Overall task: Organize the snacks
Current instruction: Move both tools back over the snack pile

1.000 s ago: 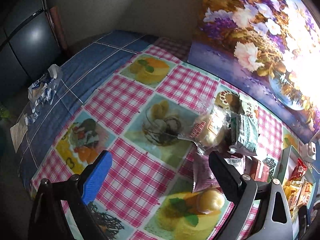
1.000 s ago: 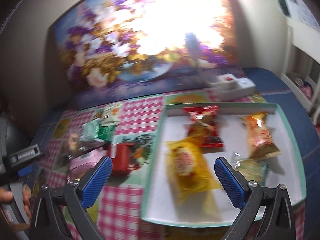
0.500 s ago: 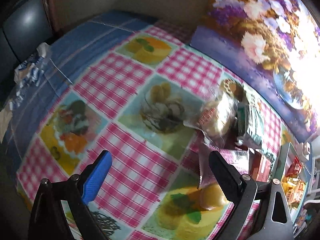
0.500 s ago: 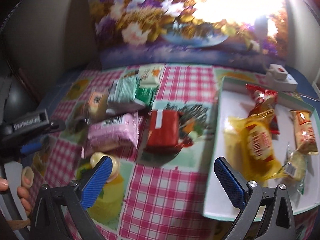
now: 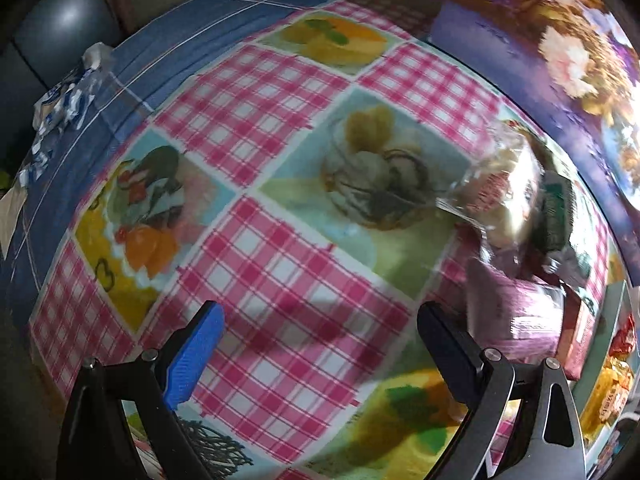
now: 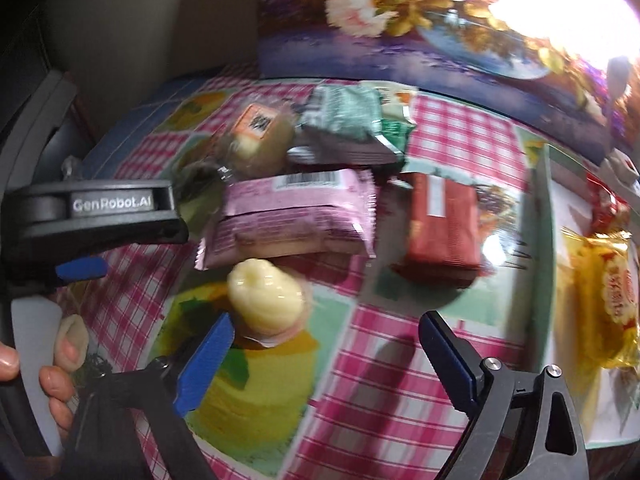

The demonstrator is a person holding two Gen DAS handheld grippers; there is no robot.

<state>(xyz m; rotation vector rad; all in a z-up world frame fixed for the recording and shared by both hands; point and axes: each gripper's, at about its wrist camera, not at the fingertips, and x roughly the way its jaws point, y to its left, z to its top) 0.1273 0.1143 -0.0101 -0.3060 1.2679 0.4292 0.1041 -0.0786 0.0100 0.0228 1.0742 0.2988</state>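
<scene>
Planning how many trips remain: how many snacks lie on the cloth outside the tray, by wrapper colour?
pink packet: 1
red packet: 1
yellow snack: 1
clear-wrapped bun: 1
green packets: 2
white packet: 1
Total: 7

right gripper (image 6: 324, 344) closing over tablecloth (image 6: 384, 412), empty, near cream pastry (image 6: 266, 300).

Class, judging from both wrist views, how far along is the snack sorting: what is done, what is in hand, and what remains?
Done: a yellow packet and a red one lie in the tray.

In hand: nothing. The right gripper is closing its fingers over bare cloth by the pale pastry; the left gripper is open.

Left: the pink pack, brown-red pack, green packs and wrapped bun.
</scene>
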